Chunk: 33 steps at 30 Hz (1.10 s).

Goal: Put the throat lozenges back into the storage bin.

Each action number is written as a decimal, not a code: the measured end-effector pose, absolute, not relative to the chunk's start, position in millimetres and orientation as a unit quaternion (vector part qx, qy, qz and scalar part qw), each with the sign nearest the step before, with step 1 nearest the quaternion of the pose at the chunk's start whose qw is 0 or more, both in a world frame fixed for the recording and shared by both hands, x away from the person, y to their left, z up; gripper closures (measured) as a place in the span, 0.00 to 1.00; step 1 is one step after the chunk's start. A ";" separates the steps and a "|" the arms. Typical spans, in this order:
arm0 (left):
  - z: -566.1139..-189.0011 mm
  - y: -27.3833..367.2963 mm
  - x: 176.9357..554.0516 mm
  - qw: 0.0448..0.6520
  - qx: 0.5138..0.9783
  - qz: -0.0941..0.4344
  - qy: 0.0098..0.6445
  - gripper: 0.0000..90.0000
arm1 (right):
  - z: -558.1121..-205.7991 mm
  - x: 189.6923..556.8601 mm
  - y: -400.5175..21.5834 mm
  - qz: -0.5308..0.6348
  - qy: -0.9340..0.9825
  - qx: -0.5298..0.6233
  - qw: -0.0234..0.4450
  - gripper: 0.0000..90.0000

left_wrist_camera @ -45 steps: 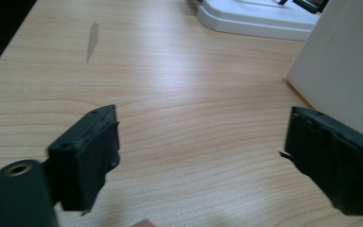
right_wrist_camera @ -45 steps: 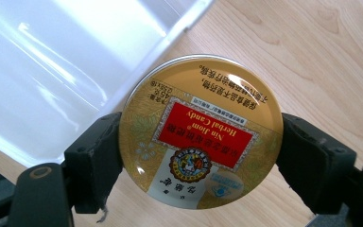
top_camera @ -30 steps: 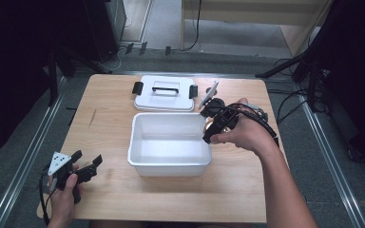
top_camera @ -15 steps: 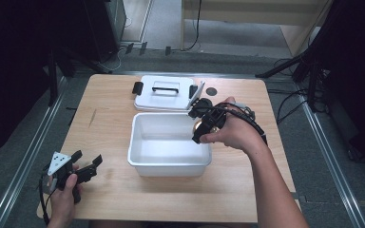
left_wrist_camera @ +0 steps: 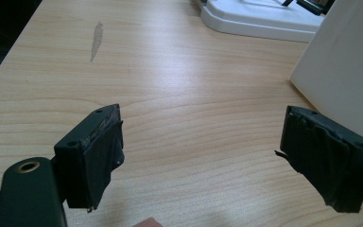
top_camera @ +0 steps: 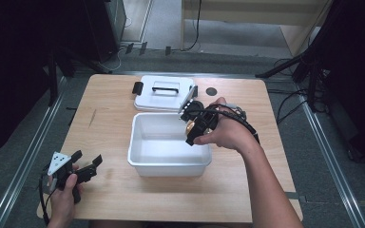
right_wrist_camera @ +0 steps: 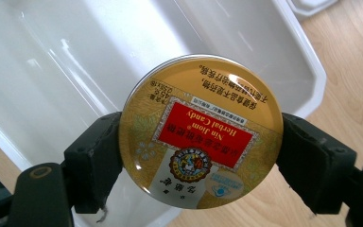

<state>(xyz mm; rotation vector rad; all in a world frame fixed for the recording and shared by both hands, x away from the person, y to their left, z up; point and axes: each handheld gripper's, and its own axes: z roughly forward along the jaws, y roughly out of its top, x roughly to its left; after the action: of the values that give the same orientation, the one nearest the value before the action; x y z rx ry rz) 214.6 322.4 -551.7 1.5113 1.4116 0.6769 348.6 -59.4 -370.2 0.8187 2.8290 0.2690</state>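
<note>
Two grippers on a pale wooden bench [top_camera: 123, 199]. Right gripper [top_camera: 193, 127]: jaws clamped on the rim of a round gold candy tin with a red label [right_wrist_camera: 201, 130], held flat-face-up over the near right corner of an open white rectangular plastic bin [top_camera: 138, 156]. Left gripper [top_camera: 83, 166]: jaws spread wide, nothing between them, hovering low near the bench's front left, well apart from the bin. White plastic lid with a handle and black clips [top_camera: 164, 92]: lying on the bench just behind the bin.

Step in hand, as judged: placing the tin in the bin. Best done by carrying it farther inward from the wall, lowering it close to the floor of the bin, then parting the jaws so it lands flat rather than rolling.

Against half a second earlier: right gripper and tin have shifted from the bin's far right rim toward the person, now lower over the interior; left gripper unchanged.
</note>
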 end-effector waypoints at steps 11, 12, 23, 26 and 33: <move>-552.0 322.6 214.9 0.467 0.613 0.274 0.575 0.16 | -385.4 341.9 -57.6 0.099 0.975 0.171 0.103 0.23; -551.9 322.5 214.9 0.467 0.613 0.275 0.575 0.16 | -386.9 341.5 -58.0 0.095 0.976 0.167 0.105 0.23; -552.0 322.7 214.8 0.467 0.613 0.274 0.575 0.17 | -399.3 340.6 -59.3 0.080 0.980 0.146 0.111 0.23; -551.9 322.8 214.8 0.466 0.614 0.274 0.574 0.16 | -402.4 341.4 -59.3 0.080 0.980 0.149 0.108 0.23; -551.9 322.7 214.7 0.467 0.613 0.273 0.576 0.17 | -413.1 344.8 -58.1 0.075 0.980 0.156 0.100 0.23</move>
<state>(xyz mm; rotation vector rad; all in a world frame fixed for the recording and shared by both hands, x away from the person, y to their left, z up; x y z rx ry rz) 214.7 322.7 -551.9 1.5056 1.4127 0.6702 344.8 -58.1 -413.1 0.4614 2.8963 0.2229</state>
